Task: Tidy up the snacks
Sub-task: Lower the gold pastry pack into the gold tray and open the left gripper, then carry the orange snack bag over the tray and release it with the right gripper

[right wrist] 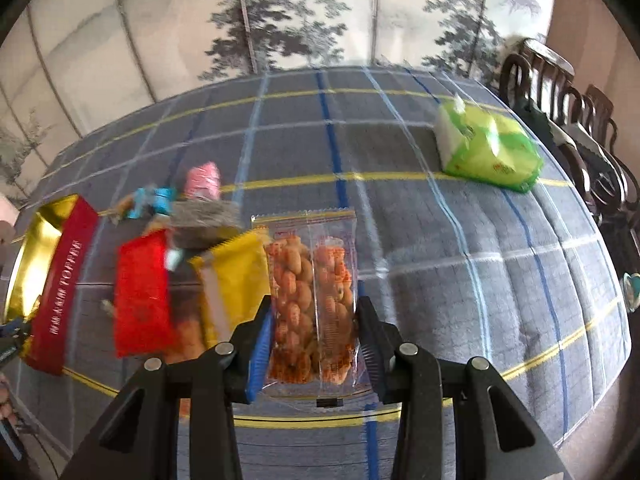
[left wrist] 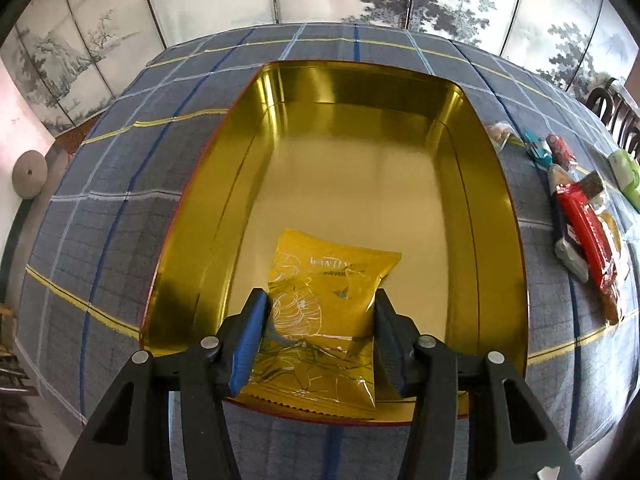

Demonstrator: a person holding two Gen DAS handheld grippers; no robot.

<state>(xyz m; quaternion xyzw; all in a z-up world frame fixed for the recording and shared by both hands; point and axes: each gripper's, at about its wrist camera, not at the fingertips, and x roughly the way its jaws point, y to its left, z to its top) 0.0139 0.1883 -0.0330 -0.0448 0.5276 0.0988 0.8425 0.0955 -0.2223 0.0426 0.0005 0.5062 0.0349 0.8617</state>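
In the left wrist view my left gripper [left wrist: 320, 300] is shut on a yellow snack packet [left wrist: 324, 300] and holds it inside the near end of a gold tin box [left wrist: 492, 216]. The rest of the box floor is bare. In the right wrist view my right gripper [right wrist: 314, 312] is shut on a clear packet of orange peanuts [right wrist: 312, 296] above the plaid tablecloth [right wrist: 460, 280]. Beside it lie a yellow packet [right wrist: 236, 280], a red packet [right wrist: 140, 292] and several smaller snacks [right wrist: 180, 200].
A green tissue pack [right wrist: 488, 148] lies at the far right of the table. The tin's red side [right wrist: 66, 280] shows at the left. In the left wrist view a row of snacks [left wrist: 580, 220] lies right of the tin. Dark chairs [right wrist: 560, 80] stand beyond the table's right edge.
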